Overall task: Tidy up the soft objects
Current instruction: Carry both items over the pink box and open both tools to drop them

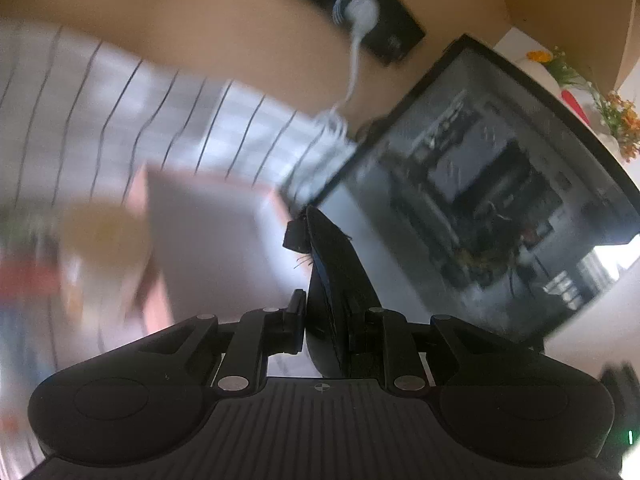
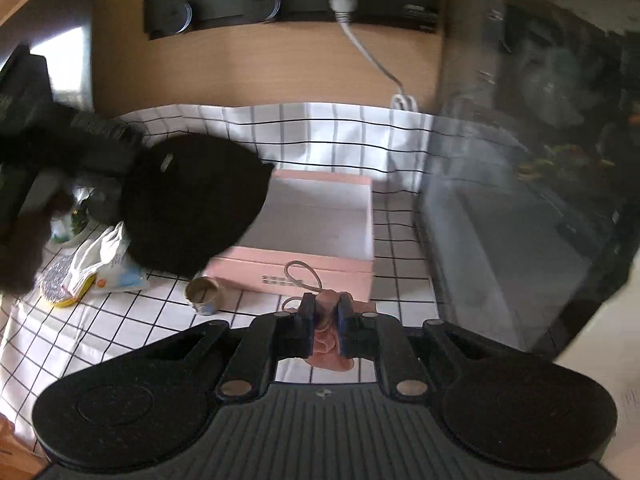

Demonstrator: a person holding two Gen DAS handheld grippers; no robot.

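In the left wrist view my left gripper (image 1: 324,308) is shut on a black soft hat (image 1: 340,280), which stands on edge between the fingers. From the right wrist view the same black hat (image 2: 192,204) hangs over the left end of an open pink box (image 2: 304,268). My right gripper (image 2: 325,304) is shut on a pink soft cloth item (image 2: 330,356), just in front of the box's near wall. A tan elastic loop (image 2: 300,276) rises from that item. The left wrist view is blurred; the pink box (image 1: 208,224) shows ahead to the left.
A white cloth with black grid lines (image 2: 132,320) covers the table. A large glass tank (image 2: 540,200) stands close on the right. A small tin (image 2: 204,294) and a white packet (image 2: 112,268) lie left of the box. A black power strip (image 2: 292,4) with a white cable is on the wooden wall.
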